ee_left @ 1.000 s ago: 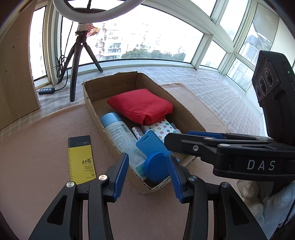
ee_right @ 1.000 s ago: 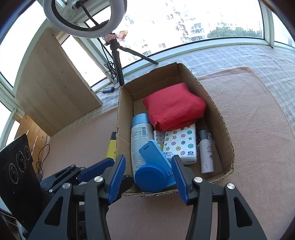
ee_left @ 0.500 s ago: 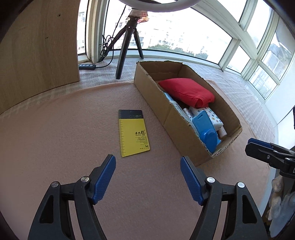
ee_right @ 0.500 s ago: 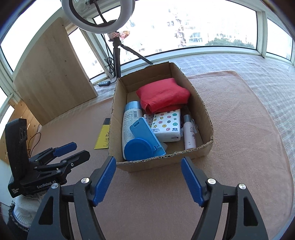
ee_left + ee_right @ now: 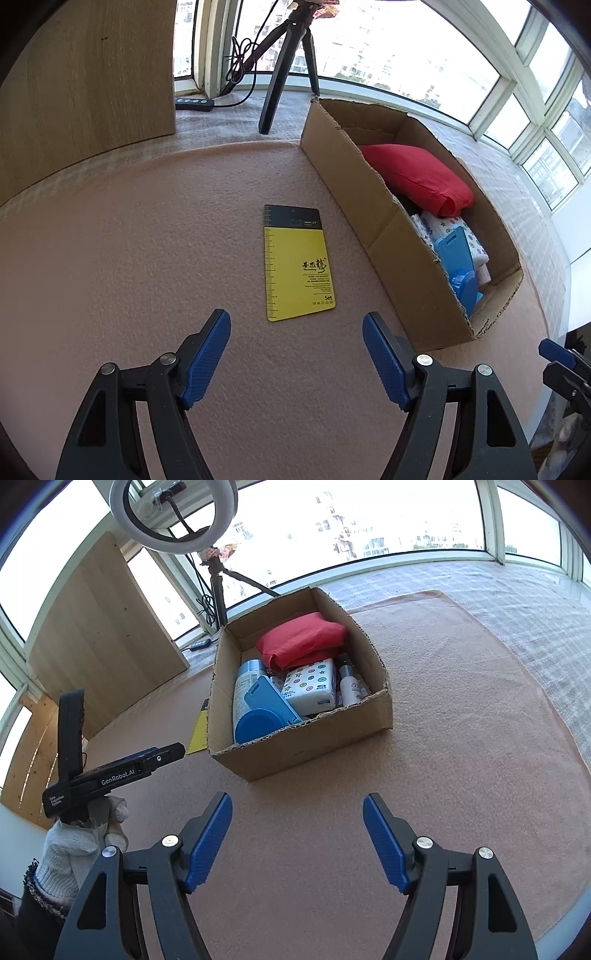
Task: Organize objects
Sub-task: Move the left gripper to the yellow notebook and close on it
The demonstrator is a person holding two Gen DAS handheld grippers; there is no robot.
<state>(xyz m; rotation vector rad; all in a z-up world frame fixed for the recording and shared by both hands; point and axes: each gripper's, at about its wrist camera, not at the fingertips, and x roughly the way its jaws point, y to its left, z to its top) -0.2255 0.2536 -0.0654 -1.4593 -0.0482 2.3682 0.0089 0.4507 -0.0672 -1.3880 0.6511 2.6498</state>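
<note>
A yellow and black card [image 5: 297,264] lies flat on the pink mat, left of the cardboard box [image 5: 388,236]. My left gripper [image 5: 296,356] is open and empty, just short of the card's near edge. The box [image 5: 306,746] holds a red pouch [image 5: 301,640], a spray can [image 5: 245,681], a blue stand [image 5: 264,712], a patterned tissue pack [image 5: 312,683] and a small white bottle [image 5: 349,686]. My right gripper [image 5: 297,838] is open and empty, in front of the box. The card's edge [image 5: 197,731] shows beside the box.
A wooden panel [image 5: 85,74] stands at the back left. A tripod [image 5: 284,62] with a ring light [image 5: 175,513], cables and a power strip [image 5: 194,104] stand by the windows behind the box. The pink mat [image 5: 461,720] spreads around the box.
Both grippers pulled back from the box and opened wide, leaving the blue stand inside. My left gripper swung left, now facing the yellow card.
</note>
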